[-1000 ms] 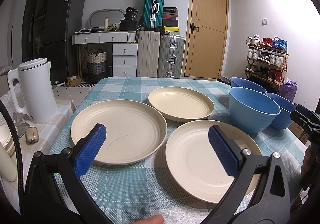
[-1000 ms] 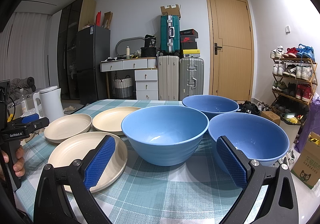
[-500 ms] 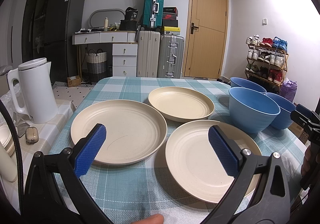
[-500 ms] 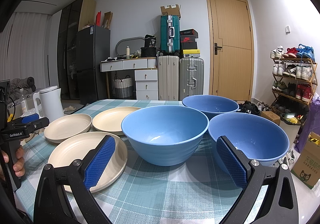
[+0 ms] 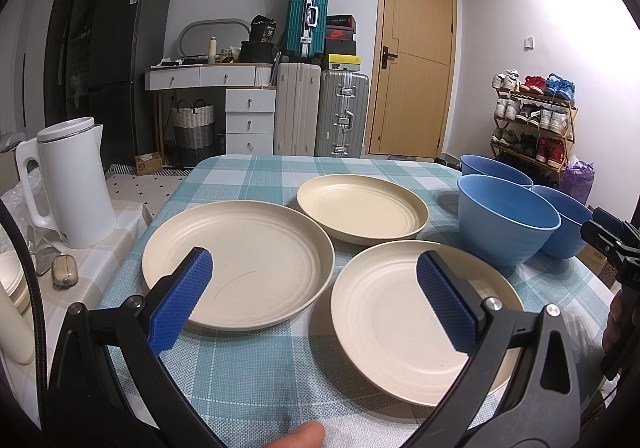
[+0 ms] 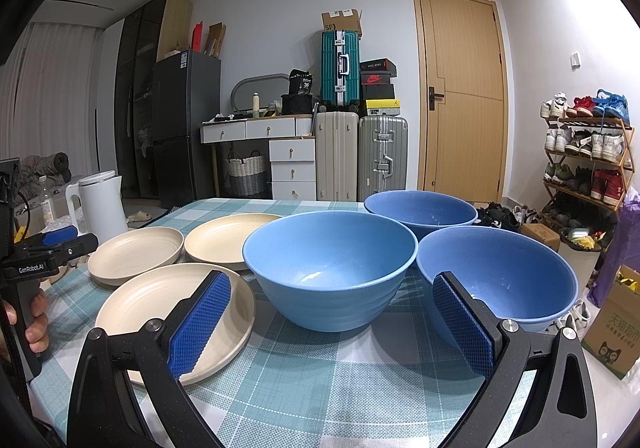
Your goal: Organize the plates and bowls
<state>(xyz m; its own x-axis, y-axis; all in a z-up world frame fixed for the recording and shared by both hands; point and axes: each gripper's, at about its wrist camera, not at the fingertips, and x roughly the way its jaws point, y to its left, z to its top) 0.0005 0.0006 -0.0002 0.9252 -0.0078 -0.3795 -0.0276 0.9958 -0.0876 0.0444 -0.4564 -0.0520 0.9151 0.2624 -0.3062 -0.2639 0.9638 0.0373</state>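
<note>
Three cream plates lie apart on the checked tablecloth: a left plate (image 5: 240, 260), a far plate (image 5: 360, 210) and a near right plate (image 5: 392, 312). Three blue bowls stand upright to their right: a middle bowl (image 6: 330, 268), a far bowl (image 6: 420, 210) and a right bowl (image 6: 500, 276). My left gripper (image 5: 314, 302) is open and empty, held above the near edge between the left and near right plates. My right gripper (image 6: 330, 322) is open and empty, just short of the middle bowl.
A white kettle (image 5: 66, 184) stands on a side table at the left, beside the table's left edge. The table's right edge runs close behind the right bowl, with a cardboard box (image 6: 614, 328) on the floor beyond. Suitcases and a shoe rack stand across the room.
</note>
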